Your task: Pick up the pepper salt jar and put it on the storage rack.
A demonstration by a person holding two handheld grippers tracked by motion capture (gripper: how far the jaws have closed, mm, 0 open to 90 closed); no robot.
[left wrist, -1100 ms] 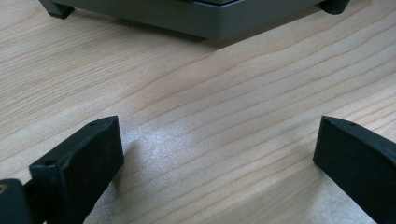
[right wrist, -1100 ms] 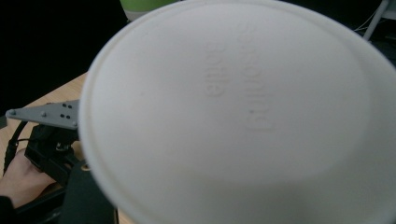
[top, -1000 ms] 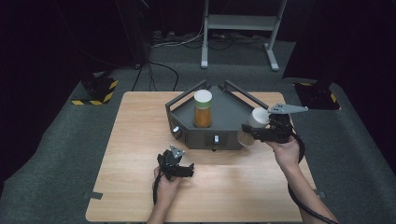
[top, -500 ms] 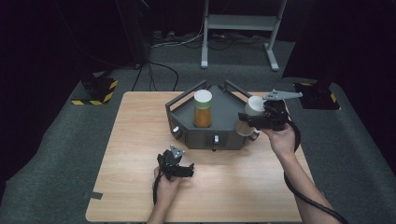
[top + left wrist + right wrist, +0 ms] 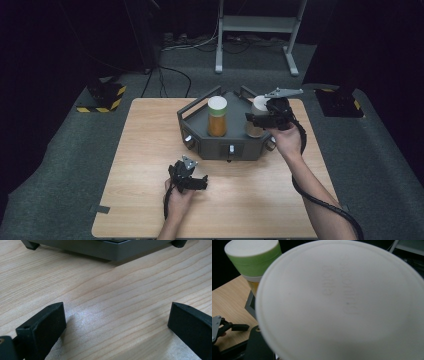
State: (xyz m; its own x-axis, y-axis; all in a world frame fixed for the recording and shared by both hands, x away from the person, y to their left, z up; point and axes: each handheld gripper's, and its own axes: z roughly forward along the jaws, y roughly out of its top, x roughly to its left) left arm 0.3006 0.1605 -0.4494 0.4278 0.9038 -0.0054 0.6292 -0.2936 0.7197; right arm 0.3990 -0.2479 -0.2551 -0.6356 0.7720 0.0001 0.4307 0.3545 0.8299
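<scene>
A dark grey tray [image 5: 220, 147] with handles stands on the far middle of the wooden table [image 5: 145, 150]. In it stands an amber jar [image 5: 217, 117] with a white and green lid [image 5: 253, 255]. My right gripper [image 5: 256, 119] is shut on a second jar, whose white lid [image 5: 258, 104] faces up, and holds it over the tray's right side. That lid [image 5: 342, 302] hides the jaws in the right gripper view. My left gripper [image 5: 200, 181] rests open on the table in front of the tray, with bare wood between its fingertips [image 5: 42, 327].
The tray's front wall [image 5: 105, 250] lies just beyond my left gripper. Knobs stick out at the tray's front corners [image 5: 189, 141]. Beyond the table are a grey floor, cables, a metal stand [image 5: 255, 30] and black boxes with yellow stripes [image 5: 102, 95].
My right gripper has carried the white-lidded jar to the left and a little up, from the tray's right edge to over its right side. The left gripper has stayed put.
</scene>
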